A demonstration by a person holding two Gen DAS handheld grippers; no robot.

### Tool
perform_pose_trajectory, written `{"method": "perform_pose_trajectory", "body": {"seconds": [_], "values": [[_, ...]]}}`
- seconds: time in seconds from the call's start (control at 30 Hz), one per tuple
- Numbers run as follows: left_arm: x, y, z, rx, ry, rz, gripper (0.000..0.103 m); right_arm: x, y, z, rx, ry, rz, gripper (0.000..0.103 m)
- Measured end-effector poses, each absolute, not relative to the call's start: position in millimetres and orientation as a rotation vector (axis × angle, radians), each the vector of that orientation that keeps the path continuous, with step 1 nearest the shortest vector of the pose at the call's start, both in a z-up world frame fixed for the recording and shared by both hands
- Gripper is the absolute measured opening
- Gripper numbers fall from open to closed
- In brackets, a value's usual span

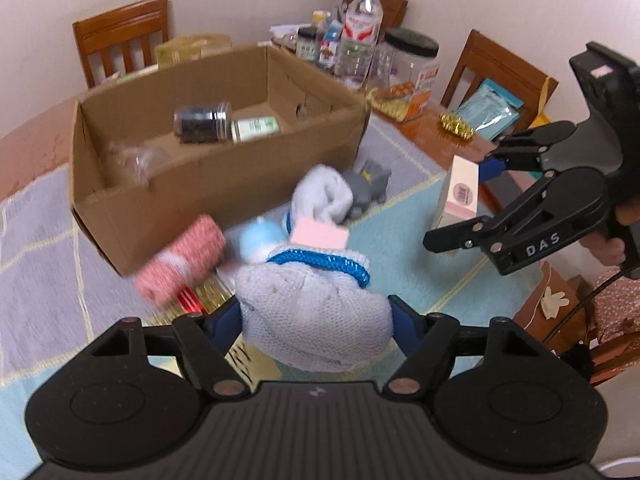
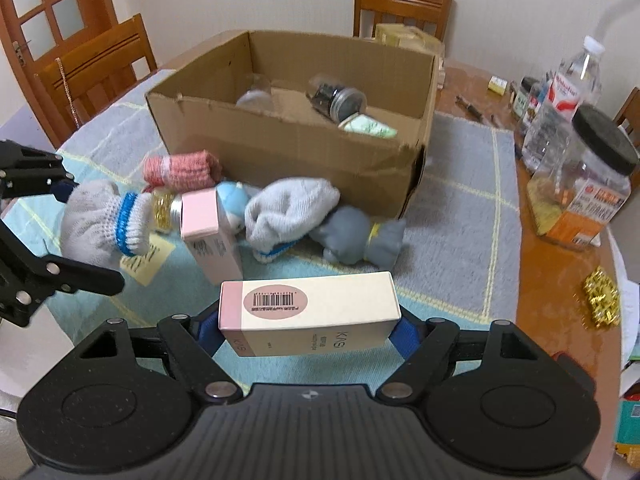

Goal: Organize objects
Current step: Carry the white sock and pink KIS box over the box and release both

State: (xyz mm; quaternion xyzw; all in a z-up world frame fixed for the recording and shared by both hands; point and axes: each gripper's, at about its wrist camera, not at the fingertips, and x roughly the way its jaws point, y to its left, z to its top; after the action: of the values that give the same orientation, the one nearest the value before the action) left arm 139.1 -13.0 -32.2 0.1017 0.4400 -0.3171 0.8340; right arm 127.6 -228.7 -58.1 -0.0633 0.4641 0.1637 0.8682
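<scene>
Near lens: left gripper (image 1: 316,320) clamped on grey knit glove (image 1: 316,316) | right gripper (image 2: 310,326) clamped on pink-and-white carton (image 2: 310,312), lower centre | cardboard box (image 2: 296,160) upper centre | risk: glove, seemingly soft, slipping; carton clipping box rim.

We have the left gripper (image 1: 316,316) pitched steeply down, its blue pads (image 1: 404,322) pressing in on both sides of a grey knit bundle (image 1: 316,320), which sits clear of the table. The right gripper (image 2: 310,330) has the same steep downward tilt, jaws clamped endwise on a cream-and-pink carton (image 2: 310,312) held crosswise. In the left view, a hand (image 1: 618,232) wraps the right tool's handle (only fingers show). The two grippers hang side by side, apart, neither touching the other.
</scene>
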Motion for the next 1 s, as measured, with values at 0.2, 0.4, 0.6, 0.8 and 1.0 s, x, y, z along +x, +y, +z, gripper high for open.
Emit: {"method": "perform_pose_trajectory", "body": {"seconds": [0.2, 0.4, 0.6, 0.8, 1.0], "values": [[161, -3, -8, 0.219, 0.886, -0.722, 0.074, 140, -218, -38, -0.142, 0.942, 0.305, 0.084], [188, -2, 7, 0.262, 0.859, -0.770, 0.074, 153, -206, -21, -0.139, 0.916, 0.246, 0.084], [212, -3, 18, 0.233, 0.842, -0.753, 0.074, 171, -200, -8, -0.166, 0.890, 0.255, 0.084], [236, -11, 29, 0.224, 0.825, -0.686, 0.074, 200, -206, 7, -0.206, 0.842, 0.296, 0.084], [267, -21, 34, 0.207, 0.813, -0.621, 0.074, 233, -212, 12, -0.231, 0.818, 0.342, 0.084]]}}
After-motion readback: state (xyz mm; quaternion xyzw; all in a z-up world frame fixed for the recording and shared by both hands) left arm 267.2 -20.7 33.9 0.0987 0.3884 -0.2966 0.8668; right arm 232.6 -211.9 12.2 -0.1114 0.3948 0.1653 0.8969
